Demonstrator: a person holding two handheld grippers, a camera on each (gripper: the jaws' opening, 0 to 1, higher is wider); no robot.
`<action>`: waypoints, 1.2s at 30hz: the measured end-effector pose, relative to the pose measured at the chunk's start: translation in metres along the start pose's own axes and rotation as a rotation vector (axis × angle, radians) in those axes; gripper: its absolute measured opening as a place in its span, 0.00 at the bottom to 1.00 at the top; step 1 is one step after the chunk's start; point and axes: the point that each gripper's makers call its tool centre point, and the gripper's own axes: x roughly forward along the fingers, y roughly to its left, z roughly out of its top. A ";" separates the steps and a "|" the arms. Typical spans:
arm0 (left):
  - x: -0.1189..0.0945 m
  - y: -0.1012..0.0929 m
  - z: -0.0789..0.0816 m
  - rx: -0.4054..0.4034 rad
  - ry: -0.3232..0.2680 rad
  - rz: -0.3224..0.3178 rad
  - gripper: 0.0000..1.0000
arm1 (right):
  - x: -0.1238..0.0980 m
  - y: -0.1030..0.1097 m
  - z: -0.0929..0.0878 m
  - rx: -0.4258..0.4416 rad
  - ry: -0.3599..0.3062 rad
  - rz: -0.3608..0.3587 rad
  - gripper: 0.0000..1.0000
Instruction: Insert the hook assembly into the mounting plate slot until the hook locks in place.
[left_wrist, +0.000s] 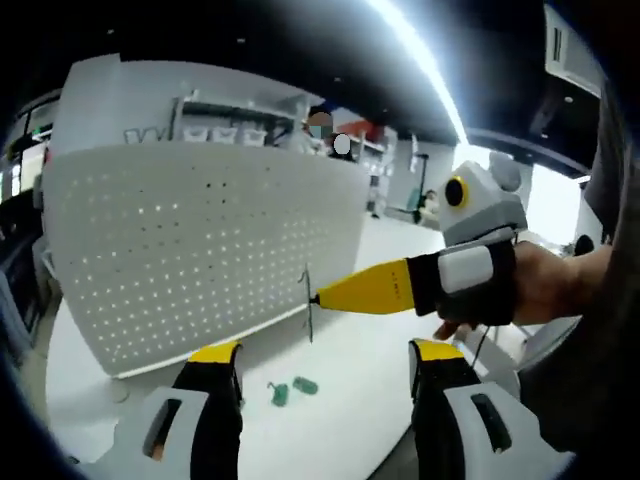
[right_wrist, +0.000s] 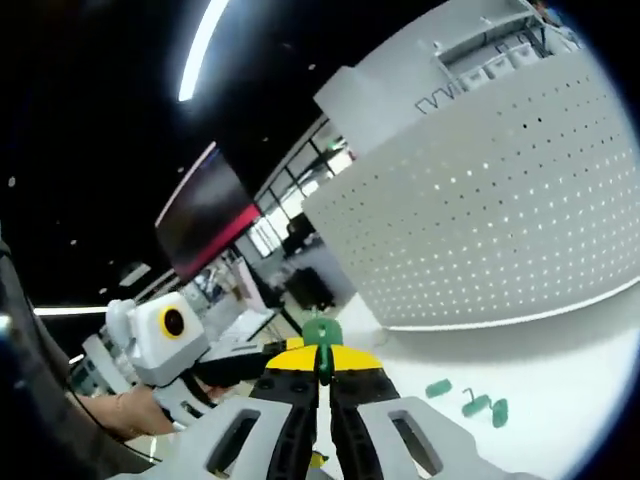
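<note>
The white perforated mounting plate (left_wrist: 200, 250) stands upright on the white table, and its face also shows in the right gripper view (right_wrist: 500, 210). My right gripper (right_wrist: 322, 362) is shut on a green hook piece (right_wrist: 320, 335) that sticks up between its yellow tips. In the left gripper view, the right gripper (left_wrist: 320, 297) reaches in from the right. It holds the thin hook (left_wrist: 308, 310) just in front of the plate's lower right corner. My left gripper (left_wrist: 325, 352) is open, low and back from the plate, with nothing between its jaws.
Loose green hook pieces (left_wrist: 292, 390) lie on the table (left_wrist: 340, 420) below the plate, also seen in the right gripper view (right_wrist: 475, 405). A person's hand (left_wrist: 545, 285) holds the right gripper. Shelving and a dark screen (right_wrist: 205, 215) stand in the background.
</note>
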 end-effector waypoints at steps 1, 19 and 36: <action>0.000 -0.001 -0.001 0.005 0.006 0.000 0.75 | 0.000 -0.001 -0.001 -0.003 0.002 -0.002 0.00; -0.002 -0.007 0.011 -0.097 -0.050 -0.021 1.00 | 0.006 -0.010 0.004 -0.140 -0.022 -0.063 0.00; -0.003 0.018 -0.007 -0.131 -0.010 0.082 1.00 | 0.013 -0.071 0.081 -0.381 -0.182 -0.367 0.00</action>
